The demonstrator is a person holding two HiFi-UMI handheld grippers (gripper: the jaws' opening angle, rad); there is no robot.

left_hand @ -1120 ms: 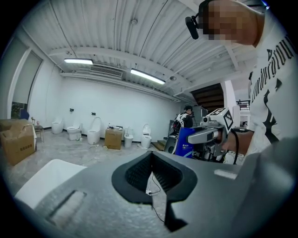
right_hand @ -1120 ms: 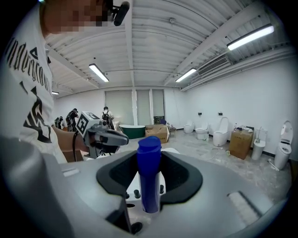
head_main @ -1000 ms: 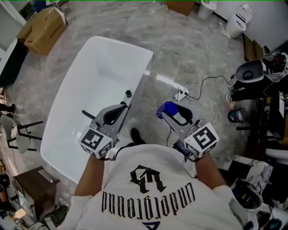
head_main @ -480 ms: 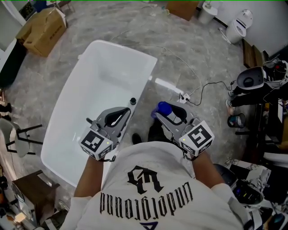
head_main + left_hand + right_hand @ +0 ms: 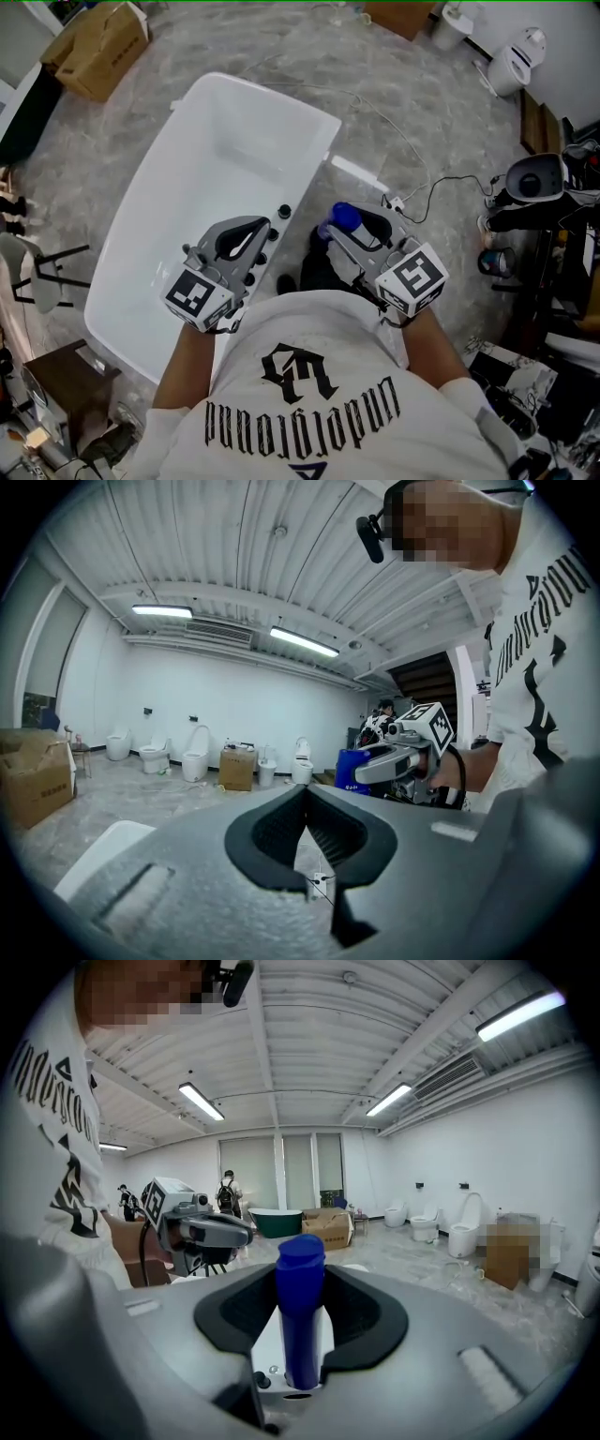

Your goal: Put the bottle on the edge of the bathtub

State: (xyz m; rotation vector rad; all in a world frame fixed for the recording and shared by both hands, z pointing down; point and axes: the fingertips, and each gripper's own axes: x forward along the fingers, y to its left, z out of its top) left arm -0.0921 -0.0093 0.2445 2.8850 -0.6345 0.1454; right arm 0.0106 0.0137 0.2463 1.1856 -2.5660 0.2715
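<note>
A blue bottle point(image 5: 344, 216) stands upright between the jaws of my right gripper point(image 5: 358, 231), which is shut on it. It hangs just right of the white bathtub's near rim point(image 5: 314, 178). In the right gripper view the bottle point(image 5: 300, 1326) fills the gap between the pads, with the white rim below it. My left gripper point(image 5: 258, 230) hovers over the same rim, shut with nothing in it; its tips meet in the left gripper view point(image 5: 306, 794). That view also shows the right gripper point(image 5: 398, 761) and the bottle point(image 5: 352, 769) off to the right.
Black tap fittings point(image 5: 284, 212) sit on the tub rim between the grippers. A white cable with a power strip point(image 5: 392, 202) lies on the floor to the right. Cardboard box point(image 5: 98, 37) at the far left, toilets point(image 5: 520, 61) at the far right, dark equipment point(image 5: 544, 183) along the right side.
Both grippers have moved forward to the tub. The bottle now hangs close beside the rim, and the left gripper has come over the rim by the black fittings.
</note>
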